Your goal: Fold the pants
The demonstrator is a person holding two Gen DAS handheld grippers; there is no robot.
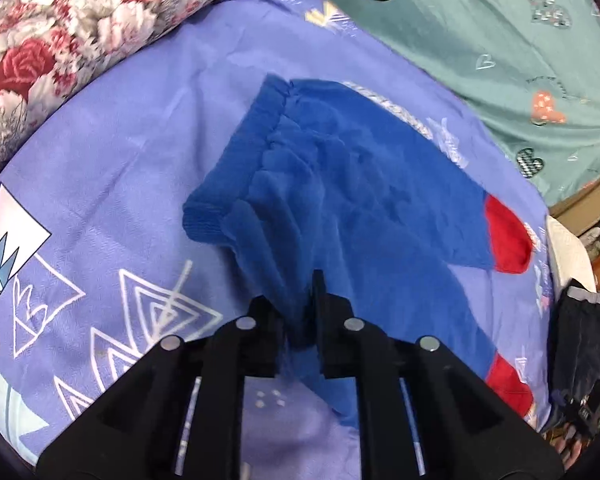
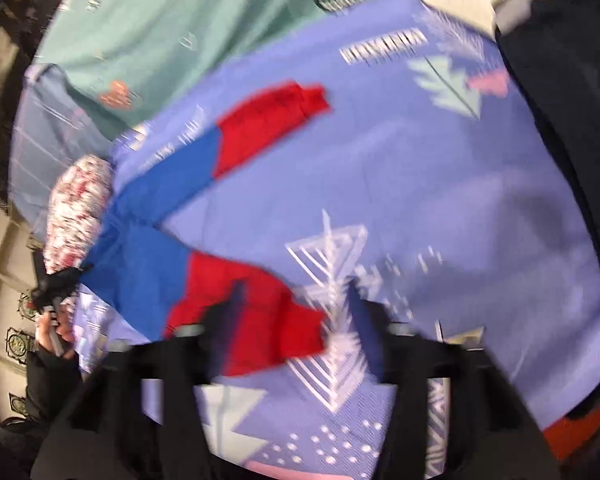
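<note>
pants: small royal-blue fleece pants with red ankle cuffs [image 1: 364, 184] lying on the lilac bedsheet with white geometric prints [image 1: 112, 168]. In the left wrist view the ribbed waistband is up around 11 o'clock and the two red cuffs sit out at 3 and 4 o'clock.

left gripper: black two-finger left gripper [image 1: 300, 320] is pinched closed on a bunch of blue fabric near the crotch/side seam, and the cloth tents up a bit at 6 o'clock.

right gripper: right gripper [image 2: 296, 304] is spread wide, nothing between the fingers. The nearer red cuff [image 2: 256, 320] lies at 7 o'clock, overlapping the left finger. Frame is pretty smeared, so contact is hard to call.

bystanders: floral red-and-white pillow [image 1: 60, 40] at 10 o'clock, teal heart-print sheet [image 1: 480, 40] at 1 o'clock.

what could go wrong: my guess is the left pinch only has one layer, so lifting would drag the pants crooked. Right could close beside the cuff and catch the sheet instead, making a lopsided fold.
</note>
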